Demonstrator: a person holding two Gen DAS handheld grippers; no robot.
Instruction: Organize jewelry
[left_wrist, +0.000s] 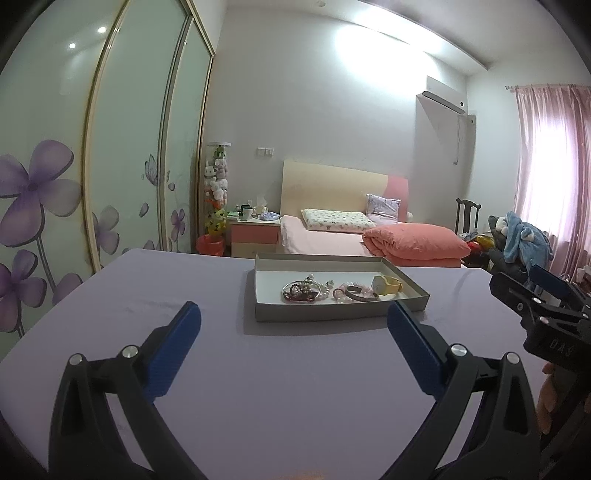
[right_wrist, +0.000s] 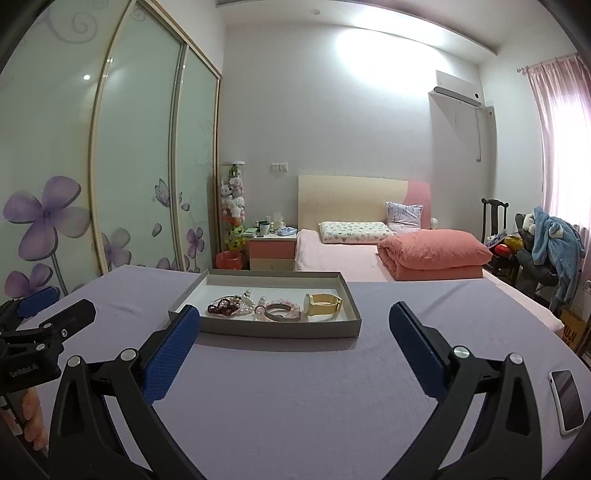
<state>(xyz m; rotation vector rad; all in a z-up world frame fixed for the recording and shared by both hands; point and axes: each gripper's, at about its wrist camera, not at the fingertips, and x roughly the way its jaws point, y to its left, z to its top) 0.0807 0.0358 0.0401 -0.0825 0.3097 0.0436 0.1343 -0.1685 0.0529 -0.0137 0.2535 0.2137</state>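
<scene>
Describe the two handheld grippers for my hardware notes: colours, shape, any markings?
Both match: the left gripper and right gripper have black plastic scissor-like arms with triangular cut-outs, silver round pivot bolts, and flat blue textured pads. White lettering marks the left body, too blurred to read surely. No cables or sleeves show.

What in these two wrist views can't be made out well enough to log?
- Beaded jewelry in the tray: both views, tangled and too small to count pieces.
- Watch face: turned sideways, unreadable.
- Phone: right view only, cut by the fisheye rim.
- Nightstand items: too small in both views.
- Left gripper and right gripper: open, nothing held.
</scene>
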